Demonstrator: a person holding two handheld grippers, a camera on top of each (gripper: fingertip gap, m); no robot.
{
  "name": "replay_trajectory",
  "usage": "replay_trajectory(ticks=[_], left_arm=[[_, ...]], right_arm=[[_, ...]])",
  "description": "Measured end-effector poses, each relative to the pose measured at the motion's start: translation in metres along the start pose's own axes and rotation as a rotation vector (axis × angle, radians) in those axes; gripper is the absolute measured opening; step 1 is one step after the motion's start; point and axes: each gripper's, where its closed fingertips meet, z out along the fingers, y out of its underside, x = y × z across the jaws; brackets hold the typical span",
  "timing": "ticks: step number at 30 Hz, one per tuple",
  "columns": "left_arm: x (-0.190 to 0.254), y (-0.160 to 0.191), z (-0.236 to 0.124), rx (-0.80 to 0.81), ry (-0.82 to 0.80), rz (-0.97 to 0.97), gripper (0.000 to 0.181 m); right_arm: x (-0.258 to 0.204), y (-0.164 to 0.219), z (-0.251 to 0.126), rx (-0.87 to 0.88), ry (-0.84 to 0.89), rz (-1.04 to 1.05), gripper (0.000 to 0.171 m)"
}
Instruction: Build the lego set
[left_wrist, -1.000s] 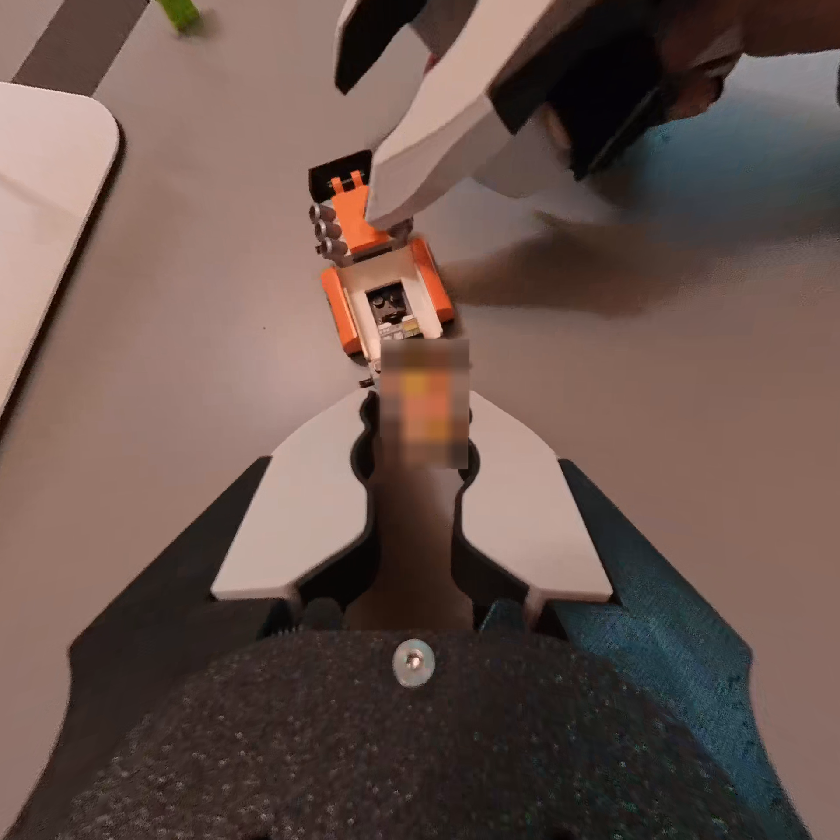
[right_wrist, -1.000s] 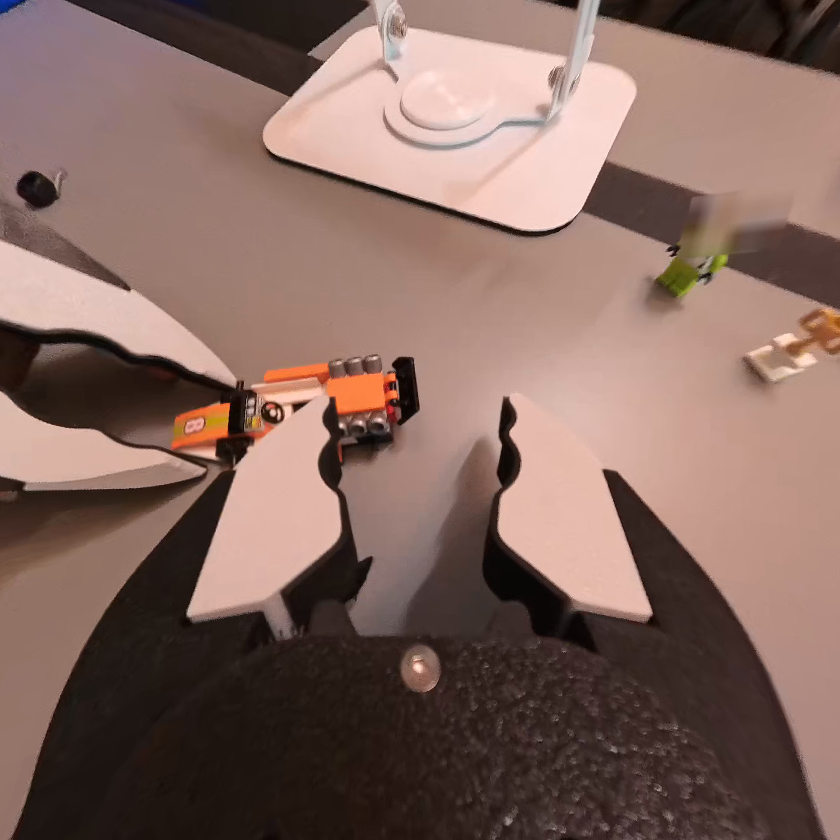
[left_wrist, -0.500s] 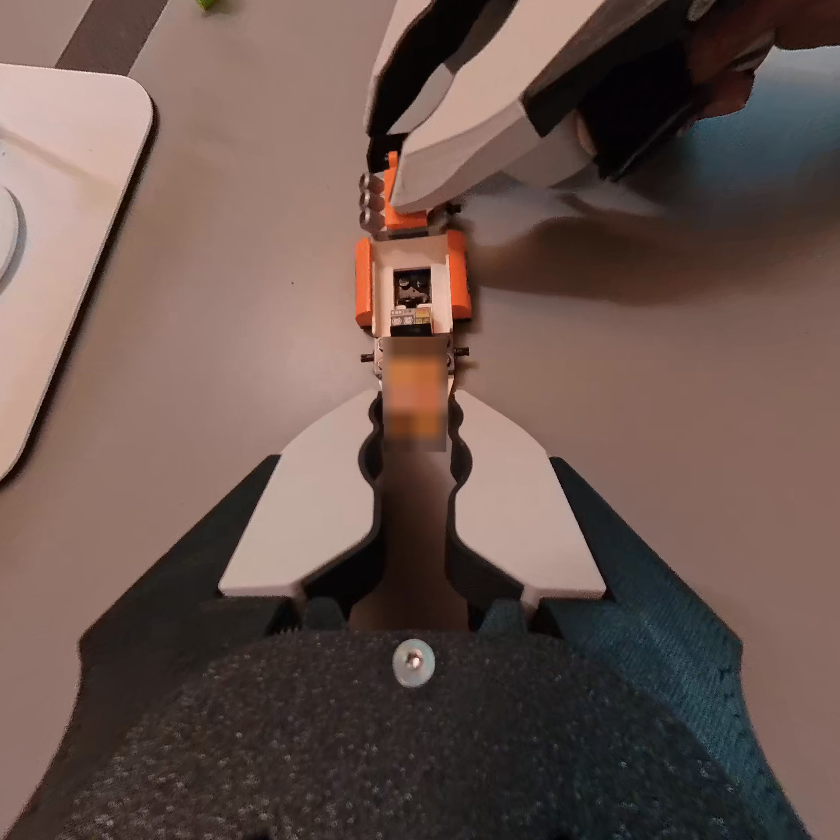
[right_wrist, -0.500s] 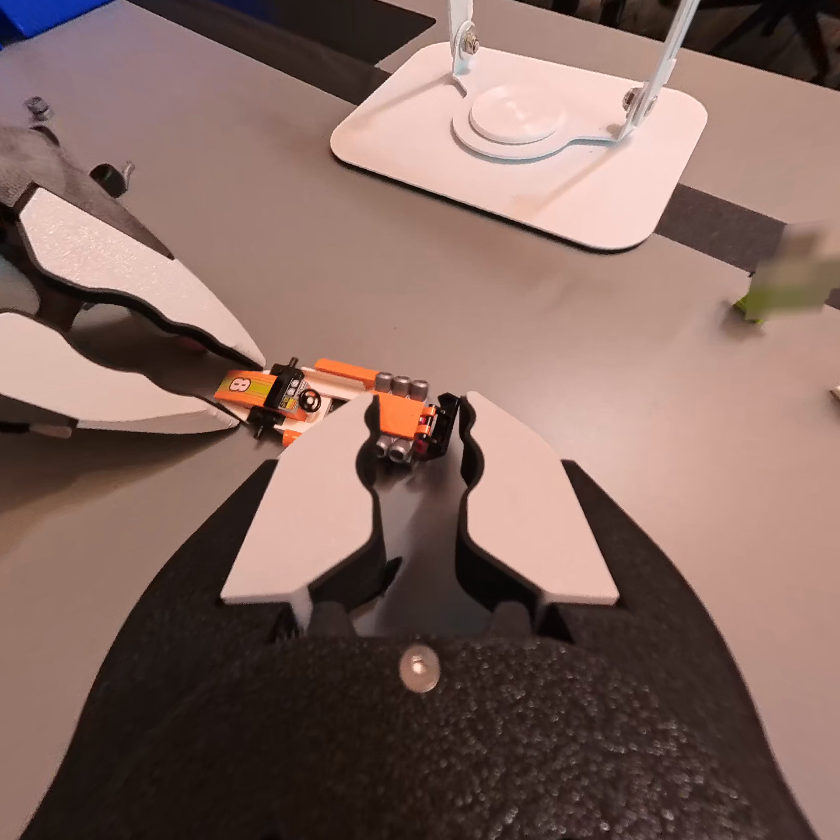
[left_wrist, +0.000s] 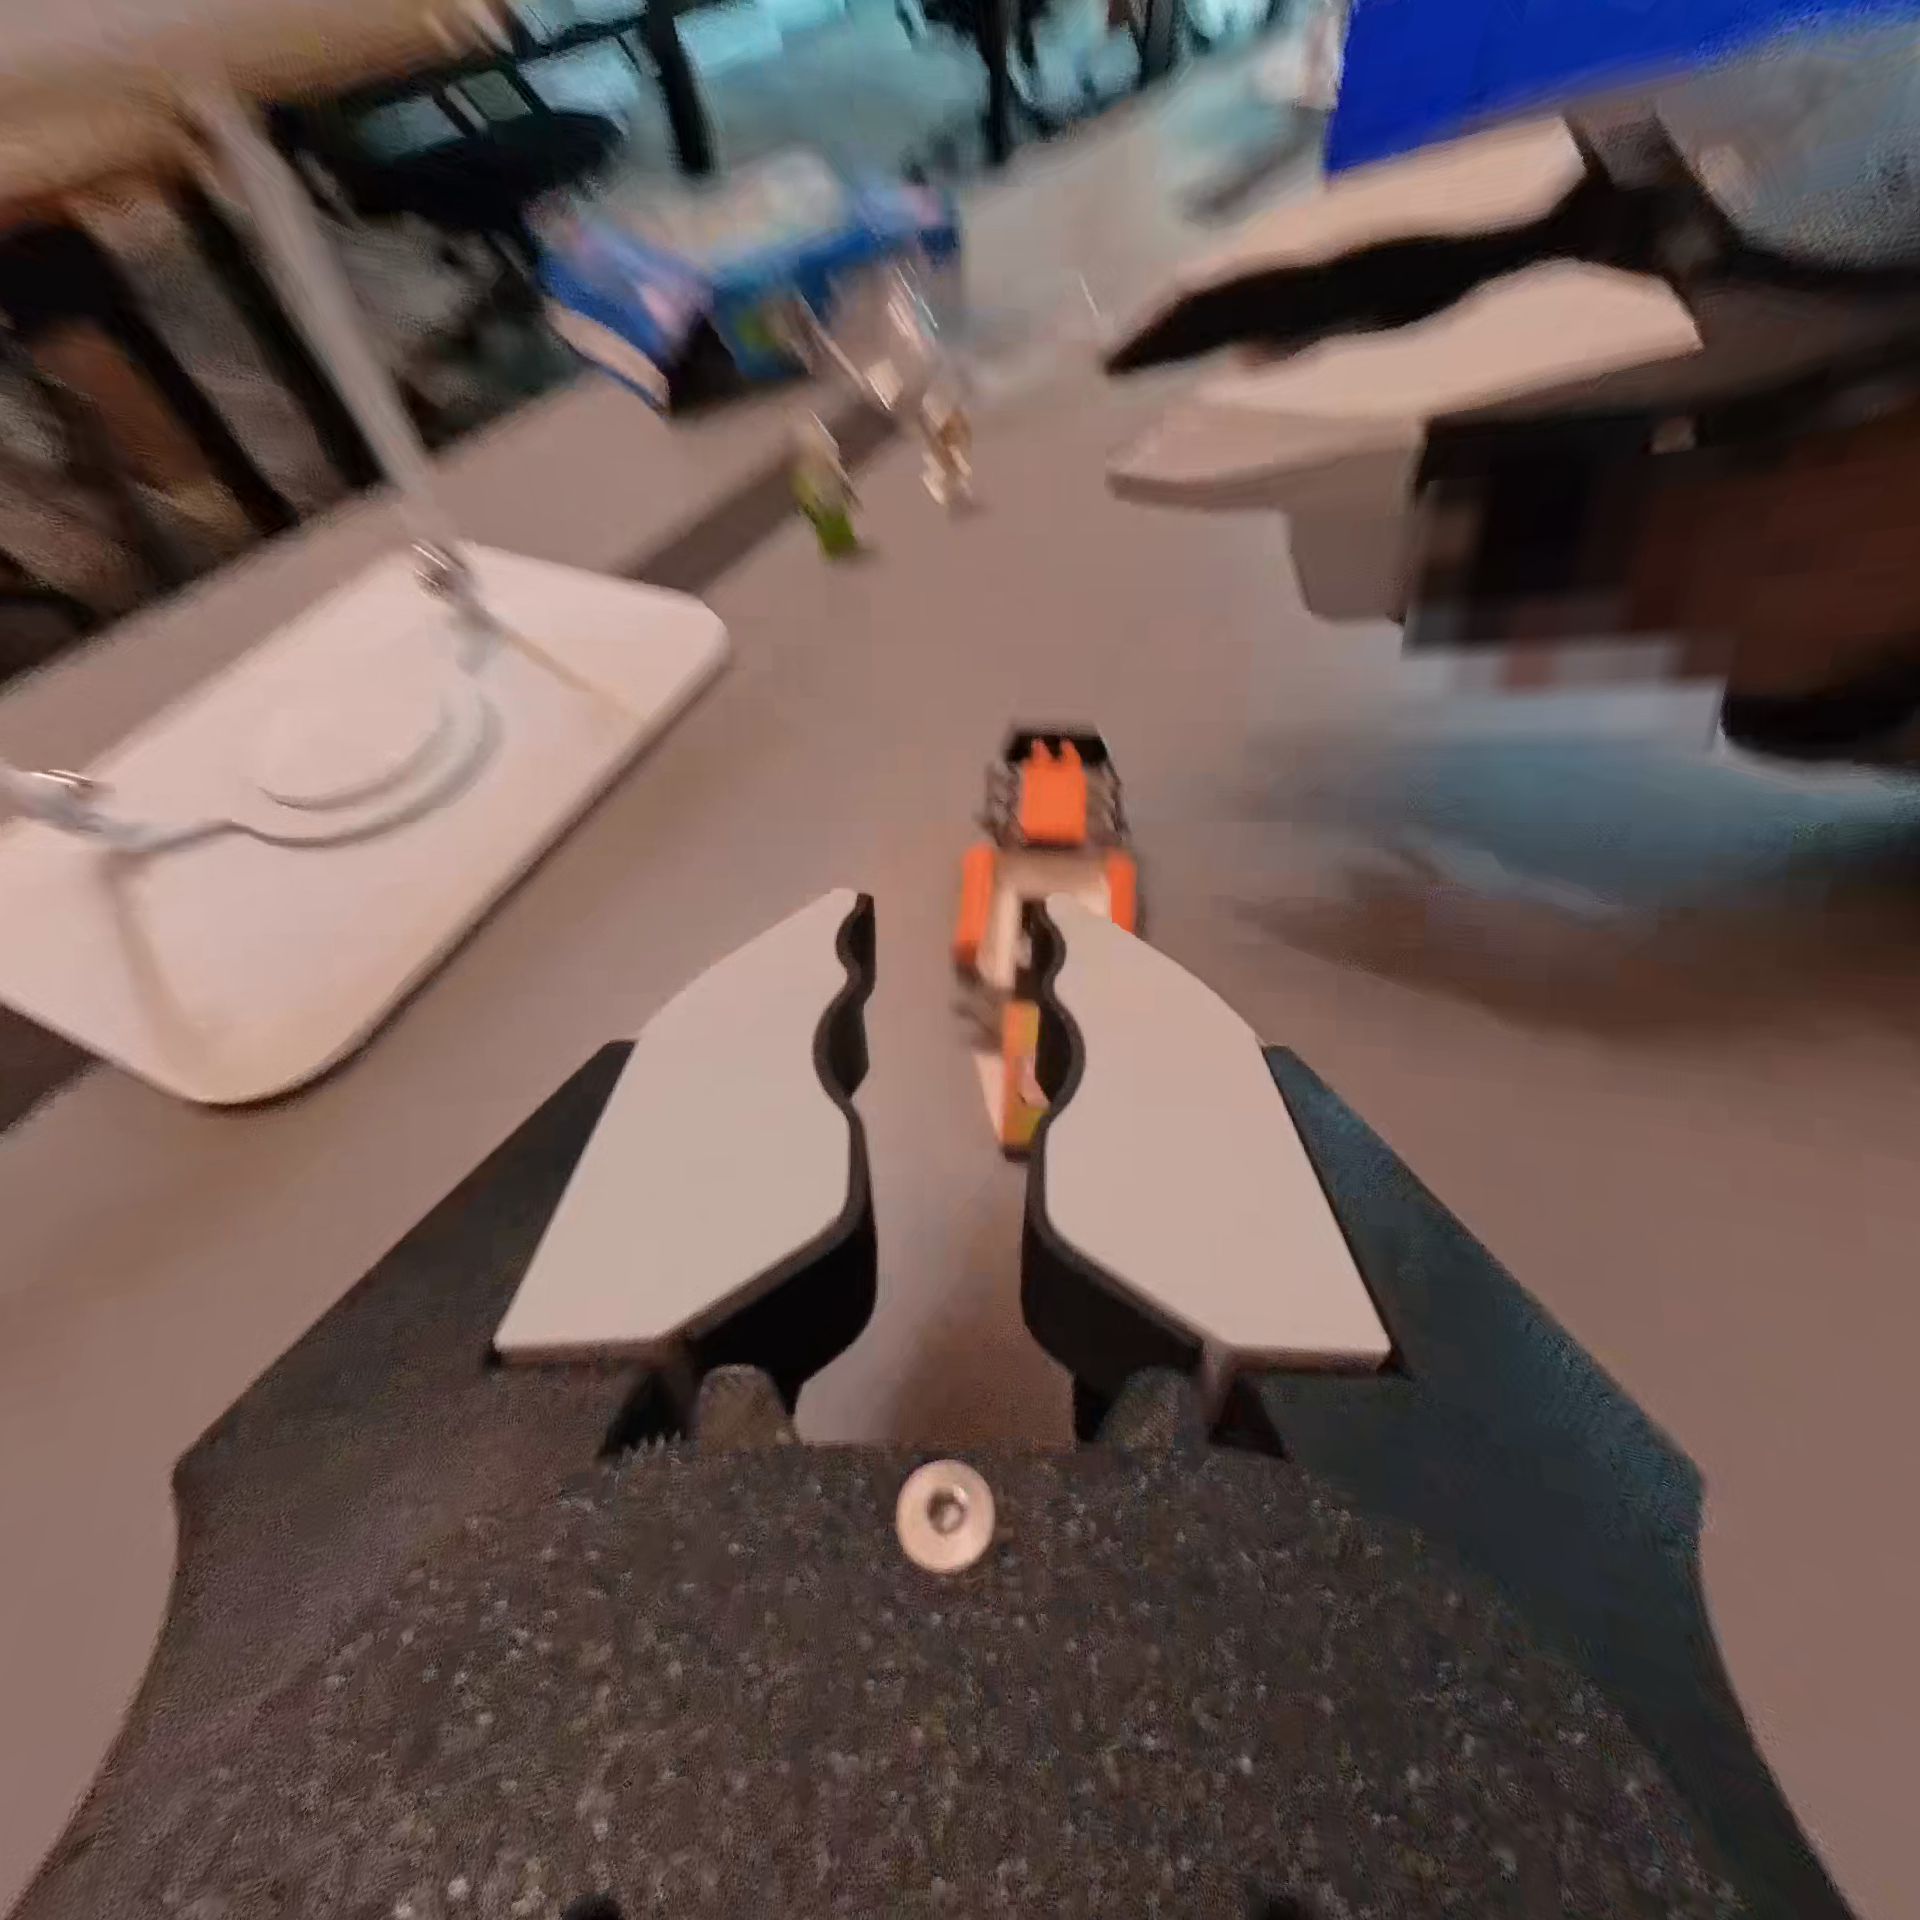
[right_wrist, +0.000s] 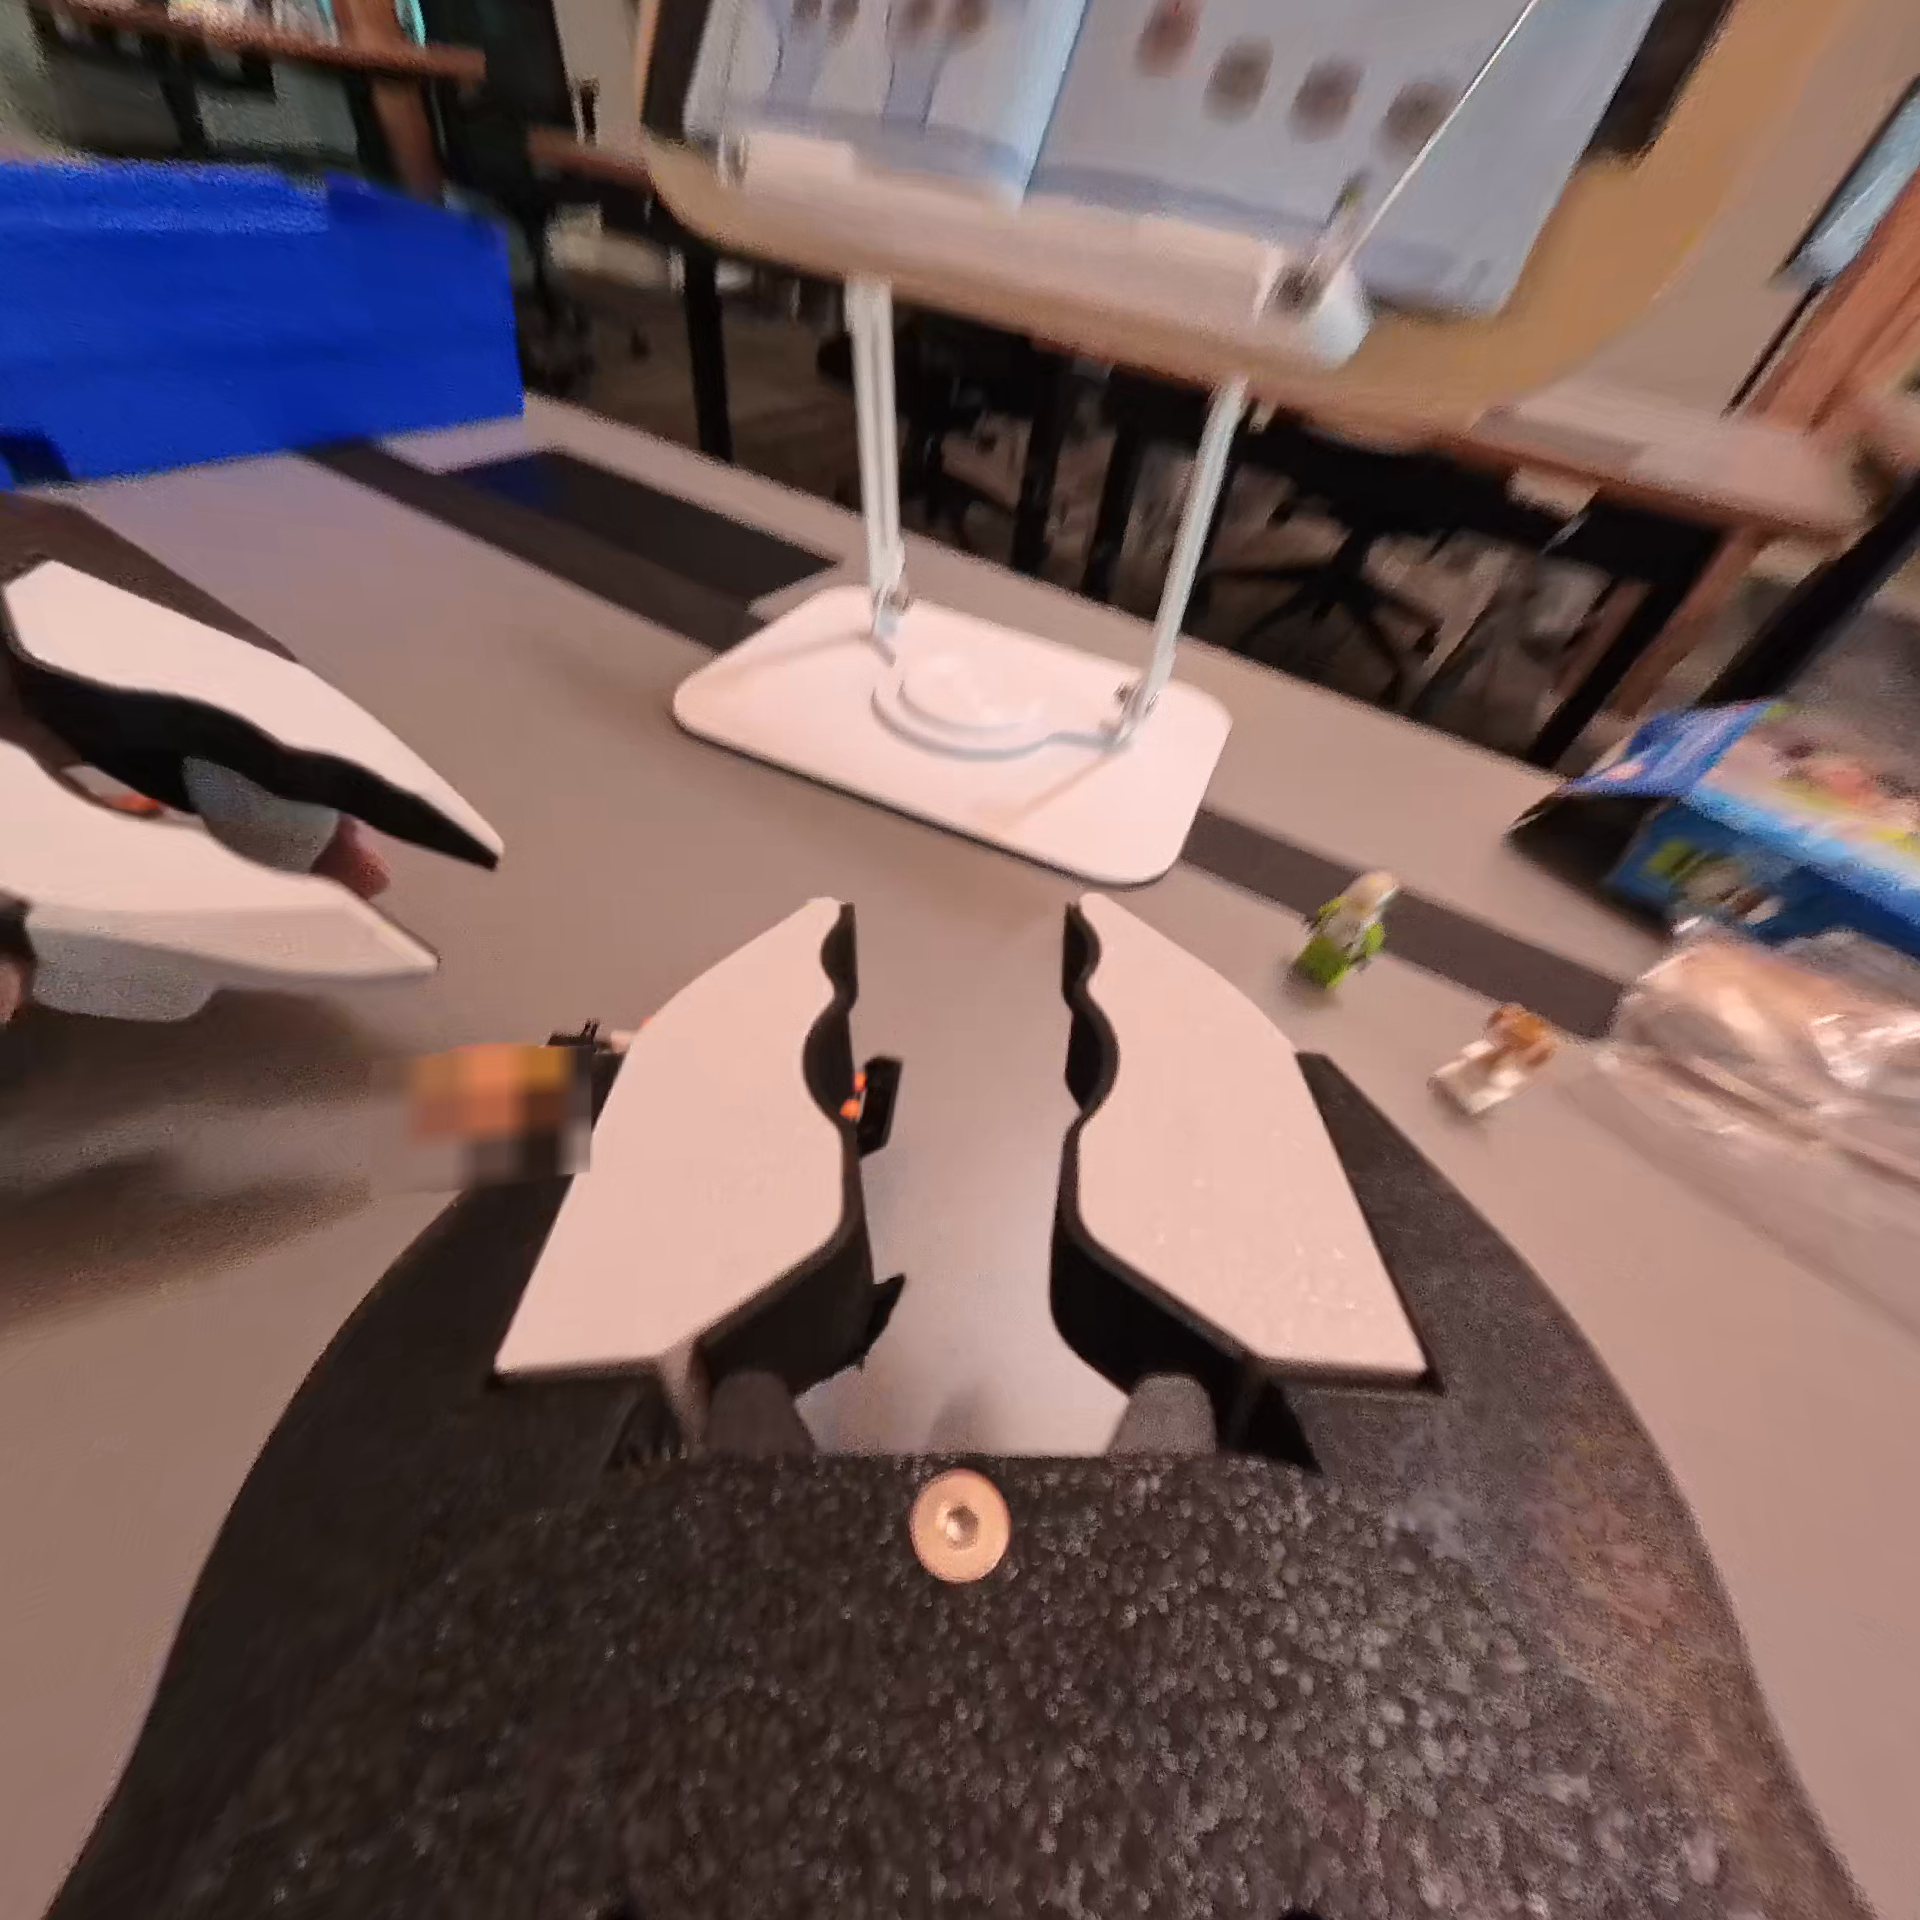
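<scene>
Both grippers have lifted away from the orange toy car (left_wrist: 1044, 914) since half a second ago, when each still had its tips at one end of it. Now the left gripper (left_wrist: 948, 920) hangs above the grey table (left_wrist: 831, 727) with its jaws apart and nothing between them; the car lies flat on the table below, partly hidden behind the inner edge of one finger, its black rear end pointing away from the camera. The right gripper (right_wrist: 956, 914) is also raised, its jaws apart and empty. In the right wrist view only a sliver of the car (right_wrist: 873, 1101) shows between the fingers, the rest covered by one finger.

A white stand base (right_wrist: 956, 748) sits farther back on the table, with thin metal legs rising to a tilted board overhead. Toward the table's right side stands a small green figure (right_wrist: 1345, 930). Near it lies a small tan and white piece (right_wrist: 1496, 1049), and beside that a clear plastic bag (right_wrist: 1766, 1049). A blue box (right_wrist: 1756, 821) rests behind the bag. Much of both views is blurred.
</scene>
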Motion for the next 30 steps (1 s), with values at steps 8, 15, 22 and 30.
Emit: replay_trajectory(ticks=[8,15,22,30], left_arm=[[-0.077,-0.105,-0.062,0.366,-0.46,-0.033,0.001],[-0.148,-0.145,-0.069,0.349,-0.636,-0.121,0.0],[-0.178,-0.125,-0.07,0.347,-0.716,-0.146,0.0],[-0.166,-0.123,-0.055,0.348,-0.685,-0.114,0.0]], right_arm=[[0.002,-0.067,-0.012,0.209,0.12,-0.057,0.007],[0.013,-0.148,0.01,0.261,0.125,0.025,0.0],[0.018,-0.112,0.029,0.209,0.074,0.062,0.0],[0.008,-0.095,0.042,0.204,0.047,0.081,0.0]])
